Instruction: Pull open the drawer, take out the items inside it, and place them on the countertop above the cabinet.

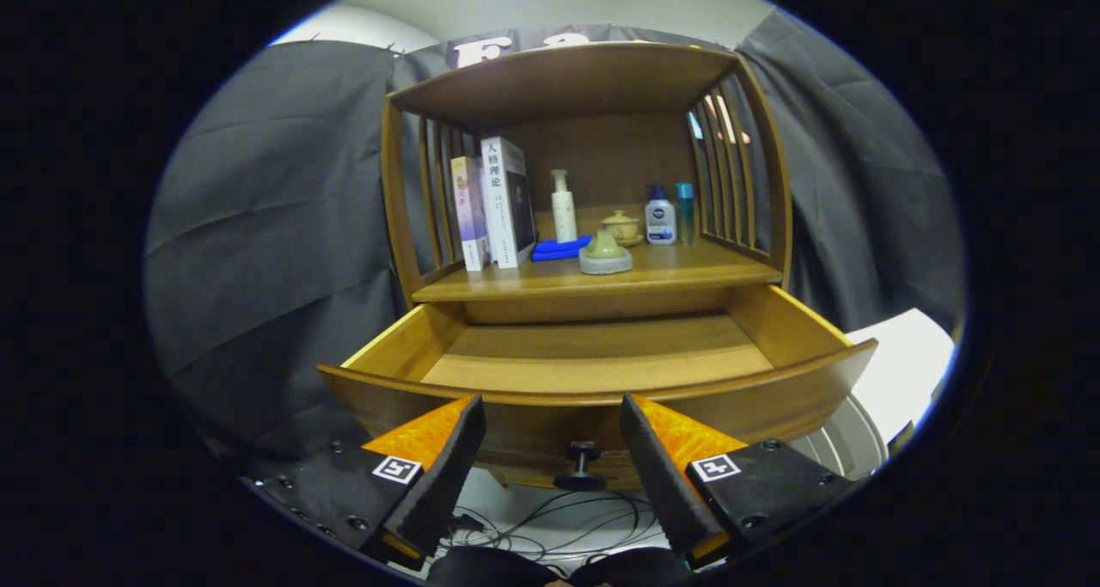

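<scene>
jaws stand wide apart and hold nothing as the gripper (553, 449) hangs in front of the curved, honey-brown wooden drawer (601, 359), its fingers (447, 467) flanking the small dark round knob (580, 467) on the drawer front without touching it. the drawer is drawn well out of the cabinet, likely as far as the job needs, and the visible stretch of its floor lies bare; the strip just behind the front panel is hidden by that panel, so whether anything rests there cannot be told. above it runs the wooden countertop (687, 269), the shelf under the slatted hutch where the drawer's contents are meant to land. a grey-green lidded pot on a round pad (605, 253) sits near the counter's front edge, just beside a folded blue cloth (559, 248), both within easy reach of a gripper coming up from the drawer, which suggests they may be the items lifted out, though that is a judgement only. further back, clear of the working edge, stand a white pump bottle (563, 206), a small yellowish lidded cup (621, 226), a white bottle with a blue pump (660, 216) and a slim teal bottle (685, 212); two upright books (494, 204) lean against the left slats. dark cables (567, 527) trail across the pale floor under the cabinet. the task looks close to done.
</scene>
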### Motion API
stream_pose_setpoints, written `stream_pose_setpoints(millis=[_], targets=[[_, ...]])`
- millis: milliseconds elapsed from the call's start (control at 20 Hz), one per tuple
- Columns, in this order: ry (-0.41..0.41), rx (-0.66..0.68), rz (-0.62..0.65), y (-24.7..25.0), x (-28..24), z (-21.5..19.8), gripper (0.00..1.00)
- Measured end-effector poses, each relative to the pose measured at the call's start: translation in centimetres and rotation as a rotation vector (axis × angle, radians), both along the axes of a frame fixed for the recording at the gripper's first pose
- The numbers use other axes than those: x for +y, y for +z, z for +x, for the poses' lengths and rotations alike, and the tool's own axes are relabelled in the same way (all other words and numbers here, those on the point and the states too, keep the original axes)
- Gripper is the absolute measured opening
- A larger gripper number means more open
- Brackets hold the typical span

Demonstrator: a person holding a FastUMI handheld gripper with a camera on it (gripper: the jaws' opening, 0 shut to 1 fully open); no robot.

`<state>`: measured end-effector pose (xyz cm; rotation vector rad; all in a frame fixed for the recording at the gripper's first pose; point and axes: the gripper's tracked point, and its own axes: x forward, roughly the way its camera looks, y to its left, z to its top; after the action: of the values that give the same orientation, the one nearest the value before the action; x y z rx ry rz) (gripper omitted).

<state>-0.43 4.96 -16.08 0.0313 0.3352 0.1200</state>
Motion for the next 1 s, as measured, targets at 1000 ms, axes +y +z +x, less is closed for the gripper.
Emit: stream_pose_setpoints(millis=[1000], targets=[[-0.127, -0.092, -0.103, -3.3, -3.1, 1.3, 0.98]])
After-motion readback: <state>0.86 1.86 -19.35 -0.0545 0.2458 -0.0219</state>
